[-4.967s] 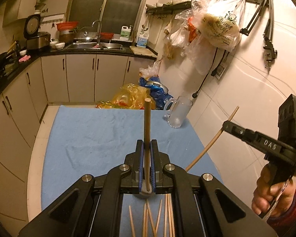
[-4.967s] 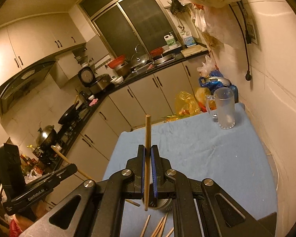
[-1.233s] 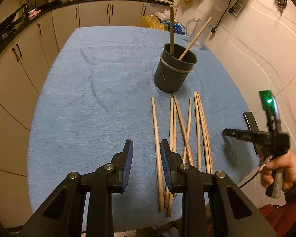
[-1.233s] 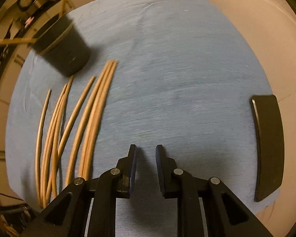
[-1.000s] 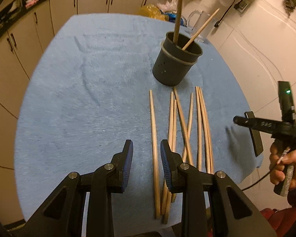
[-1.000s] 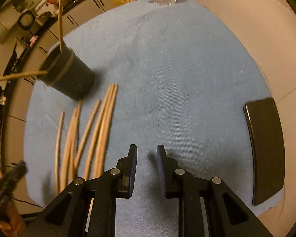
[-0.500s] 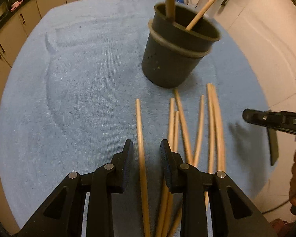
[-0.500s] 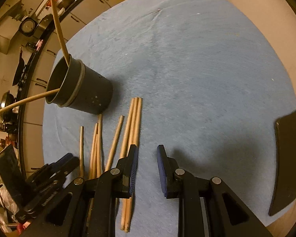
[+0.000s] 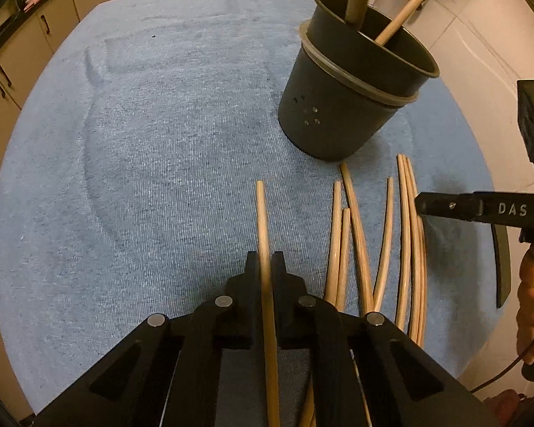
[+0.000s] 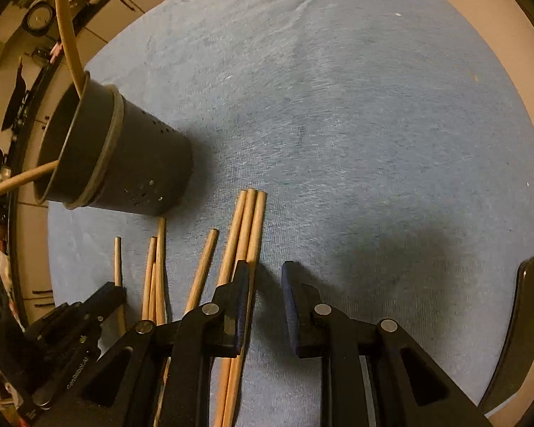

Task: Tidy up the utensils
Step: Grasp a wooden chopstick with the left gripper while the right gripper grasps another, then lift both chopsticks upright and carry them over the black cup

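Left gripper (image 9: 265, 267) had just pinched one loose wooden chopstick (image 9: 262, 220) at lower centre; right gripper (image 10: 265, 274) sat spread. Dark round plastic holder (image 9: 341, 106), upper right, held two chopsticks (image 9: 406, 14).

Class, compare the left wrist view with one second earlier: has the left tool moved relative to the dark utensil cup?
Yes. The left tool moved toward the dark utensil cup, which now looms larger, and closed on the leftmost chopstick.
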Motion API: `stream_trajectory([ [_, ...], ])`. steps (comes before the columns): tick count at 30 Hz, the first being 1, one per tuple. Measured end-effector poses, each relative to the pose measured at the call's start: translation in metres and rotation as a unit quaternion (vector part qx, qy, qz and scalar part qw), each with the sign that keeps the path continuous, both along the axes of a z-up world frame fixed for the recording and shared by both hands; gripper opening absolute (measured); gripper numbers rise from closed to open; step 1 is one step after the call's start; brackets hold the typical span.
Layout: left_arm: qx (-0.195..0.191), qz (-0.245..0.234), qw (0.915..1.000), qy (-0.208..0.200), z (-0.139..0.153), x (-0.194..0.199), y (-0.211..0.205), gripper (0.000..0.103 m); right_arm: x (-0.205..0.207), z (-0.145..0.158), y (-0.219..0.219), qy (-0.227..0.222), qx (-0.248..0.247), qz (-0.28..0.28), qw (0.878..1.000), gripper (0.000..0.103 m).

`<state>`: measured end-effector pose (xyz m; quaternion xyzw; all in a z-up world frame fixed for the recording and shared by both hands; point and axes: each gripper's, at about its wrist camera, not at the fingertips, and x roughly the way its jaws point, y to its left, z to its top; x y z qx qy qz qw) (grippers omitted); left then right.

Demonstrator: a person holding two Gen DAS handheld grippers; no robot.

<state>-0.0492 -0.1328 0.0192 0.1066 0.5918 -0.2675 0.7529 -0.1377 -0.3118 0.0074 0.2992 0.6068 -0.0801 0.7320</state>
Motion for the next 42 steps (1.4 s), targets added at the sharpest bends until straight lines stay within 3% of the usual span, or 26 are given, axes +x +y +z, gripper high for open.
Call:
stream_trajectory([
  [5,-0.008,0.002,1.0,0.005,0.002,0.004,0.003,0.007,0.009,-0.002,0.009,0.025,-0.032,0.017,0.999,0.009],
  [12,-0.002,0.001,1.0,-0.008,0.007,0.0,0.0,0.006,0.026,-0.003,0.026,0.032,-0.072,0.034,0.996,0.009],
  [16,-0.02,0.01,0.9996,-0.015,0.013,-0.01,0.01,0.006,0.02,-0.003,0.019,0.018,-0.049,0.024,0.998,0.006],
  [23,-0.091,0.033,0.9937,-0.056,0.06,-0.024,0.042,0.006,-0.008,0.038,0.015,-0.076,-0.027,0.001,0.997,0.006],
  [27,-0.112,0.032,0.9889,-0.092,0.09,-0.04,0.054,0.006,-0.028,0.074,0.018,-0.149,-0.039,-0.001,0.988,0.006],
  [32,-0.135,0.029,0.9826,-0.125,0.126,-0.051,0.068,0.006,-0.051,0.11,0.025,-0.209,-0.066,-0.009,0.976,0.006],
  [42,-0.15,0.013,0.9779,-0.146,0.152,-0.065,0.082,0.006,-0.087,0.145,0.023,-0.254,-0.091,-0.024,0.963,0.006],
])
